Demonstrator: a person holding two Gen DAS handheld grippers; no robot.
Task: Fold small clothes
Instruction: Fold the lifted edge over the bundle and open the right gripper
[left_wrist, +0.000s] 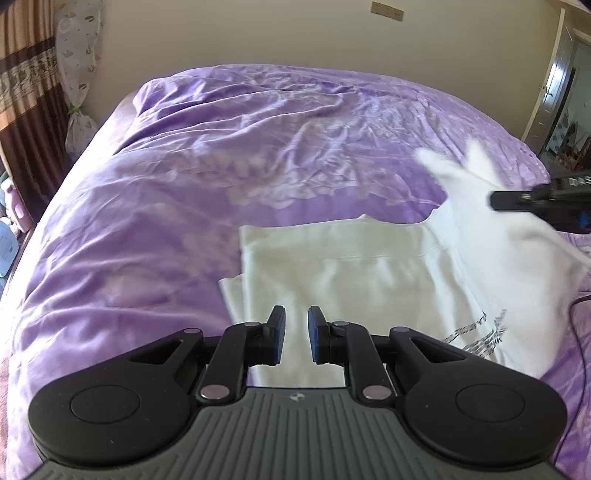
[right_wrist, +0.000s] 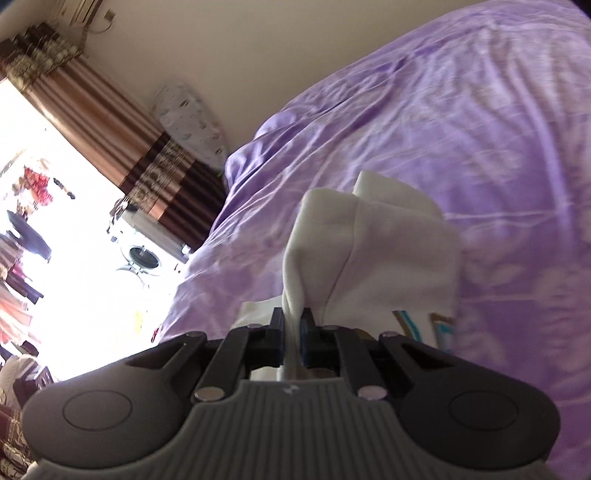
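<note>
The left tongs (left_wrist: 296, 334) hang a narrow gap apart, empty, above the near edge of a soft white cotton garment (left_wrist: 354, 273) lying partly folded on a rumpled purple quilted bed (left_wrist: 207, 177). To their right, the right tongs (right_wrist: 292, 334) are clamped on a bunched fold of the same garment, lifting that side clear of the bed so it droops. The fabric looks light, limp and unlikely to slip; it is best pinched at a hem or corner, since it sags anywhere else.
</note>
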